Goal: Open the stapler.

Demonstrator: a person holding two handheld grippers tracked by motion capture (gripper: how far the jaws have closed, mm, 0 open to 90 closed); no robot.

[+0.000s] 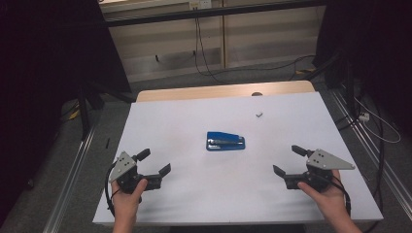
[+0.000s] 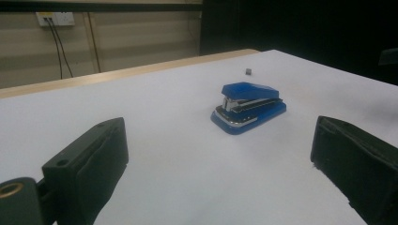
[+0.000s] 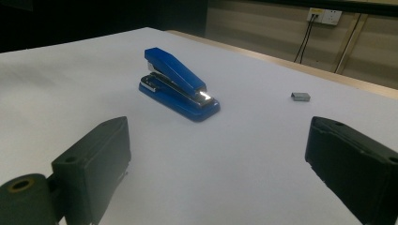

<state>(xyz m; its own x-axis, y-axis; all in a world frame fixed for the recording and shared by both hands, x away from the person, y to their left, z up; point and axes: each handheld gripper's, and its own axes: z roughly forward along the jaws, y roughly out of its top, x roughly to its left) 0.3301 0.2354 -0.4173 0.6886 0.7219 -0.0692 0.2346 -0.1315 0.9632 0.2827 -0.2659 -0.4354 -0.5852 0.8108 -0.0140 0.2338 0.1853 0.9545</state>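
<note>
While my left gripper (image 1: 154, 162) rests near the front left corner of the white worktop (image 1: 184, 116), its fingers (image 2: 91, 159) stand wide apart with nothing between them, so on that side I am free to move in. Going rightward, the blue stapler (image 1: 225, 141) lies flat about mid-worktop, well apart from both grippers, closed, with its long axis running across the worktop as the high view shows it; in the left gripper view the stapler (image 2: 248, 107) sits ahead and a little to the right of my line. To take it well, I judge I should come in low and level, square my fingers to its long sides and close across the narrow width near the middle, not on the sloping top, where the pads could slide off the smooth plastic. Farther right and toward the back lies a small grey block (image 1: 259, 115), probably a strip of staples, apart from the stapler; I should keep clear of it while reaching. My right gripper (image 1: 287, 160) sits near the front right, fingers (image 3: 352, 164) likewise spread and empty, with the stapler (image 3: 178, 84) ahead and left of it. I can read no brand, label or lettering on the stapler or the block.
</note>
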